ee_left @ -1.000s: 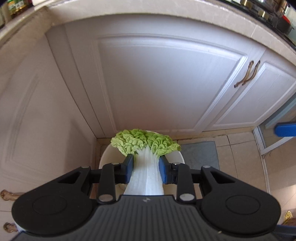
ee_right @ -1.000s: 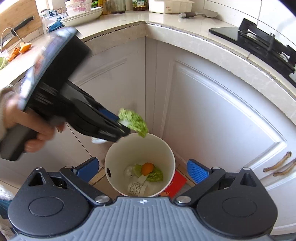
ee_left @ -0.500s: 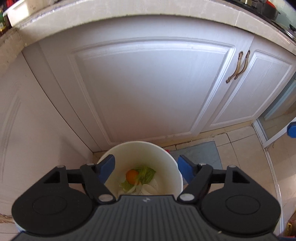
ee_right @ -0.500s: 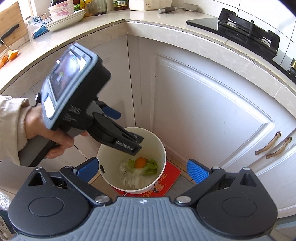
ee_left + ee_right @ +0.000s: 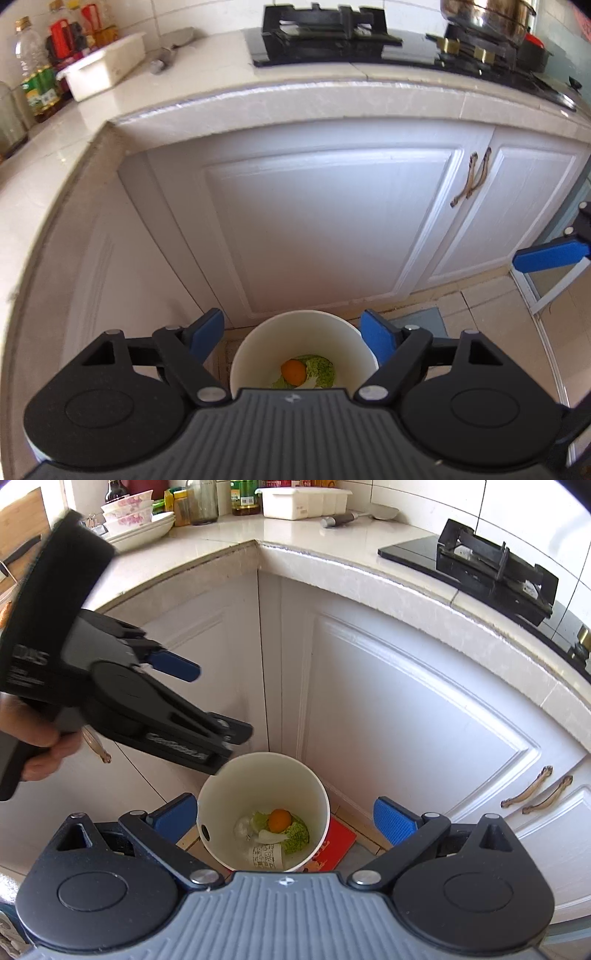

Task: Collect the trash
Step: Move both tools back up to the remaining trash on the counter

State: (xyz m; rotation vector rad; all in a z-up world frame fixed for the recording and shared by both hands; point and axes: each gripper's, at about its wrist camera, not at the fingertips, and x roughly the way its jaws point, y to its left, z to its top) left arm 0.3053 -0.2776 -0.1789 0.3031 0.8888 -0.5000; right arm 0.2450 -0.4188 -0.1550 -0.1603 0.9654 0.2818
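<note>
White kitchen cabinets [image 5: 325,229] back a round white plastic bin [image 5: 263,771] holding green leaves [image 5: 297,832]; my left hand-held gripper [image 5: 291,334] opens, empty, above it, my right hand-held gripper [image 5: 284,821] spread, empty.

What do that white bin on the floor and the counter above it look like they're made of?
The white bin looks like smooth plastic: thin, even walls with a dull sheen, though coated metal can't be excluded. The counter looks like polished stone or a stone-look composite: pale, mottled, with glossy reflections and visible seams between slabs.
</note>
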